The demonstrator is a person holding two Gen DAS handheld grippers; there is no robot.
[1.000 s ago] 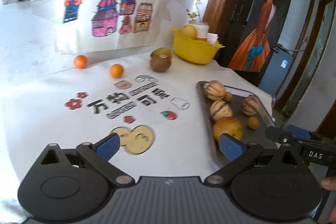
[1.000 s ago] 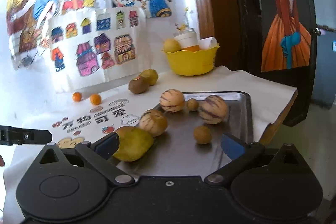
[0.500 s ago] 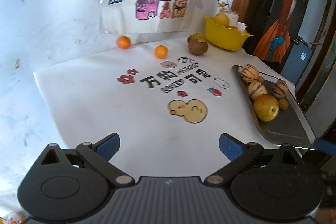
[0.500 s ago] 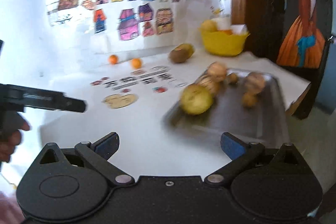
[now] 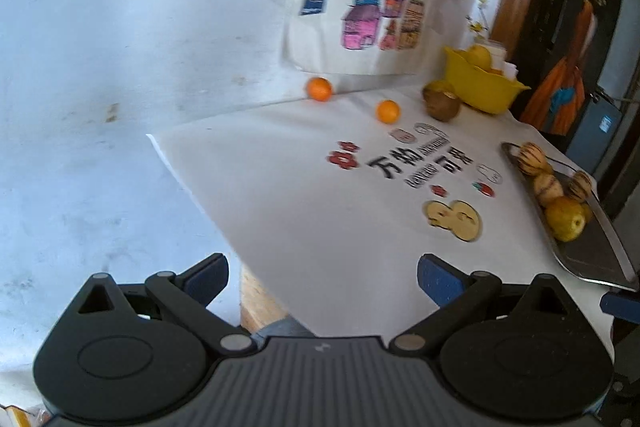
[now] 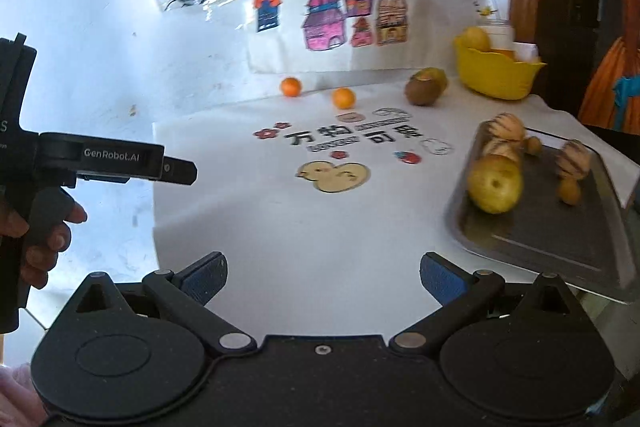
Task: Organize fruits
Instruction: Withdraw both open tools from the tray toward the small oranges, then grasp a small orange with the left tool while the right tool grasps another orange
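Here the desk (image 6: 304,235), covered by a white printed cloth, spreads out ahead of both pairs of fingers. The metal tray (image 6: 560,227) lies ahead and to the right of the right gripper (image 6: 323,277), whose fingers (image 6: 438,279) are spread wide and hold nothing. In the left wrist view the tray (image 5: 592,247) sits far to the right of the left gripper (image 5: 322,277), which is likewise released and empty, its left finger (image 5: 208,277) hanging past the desk's near corner. A yellow bowl (image 6: 496,75) stands far ahead and right of the fingers, by the wall. On the tray, a yellow pear-like fruit (image 6: 495,185) lies nearest the right fingers, with striped melons (image 6: 574,161) and small brown fruits (image 6: 569,191) beyond it. A brown kiwi (image 6: 421,91) rests on the cloth just left of the bowl, touching a greenish fruit behind it. Two small oranges (image 6: 344,98) sit apart, straight ahead near the back edge. A hand (image 6: 44,227) grips the left gripper's handle, left of the right fingers.
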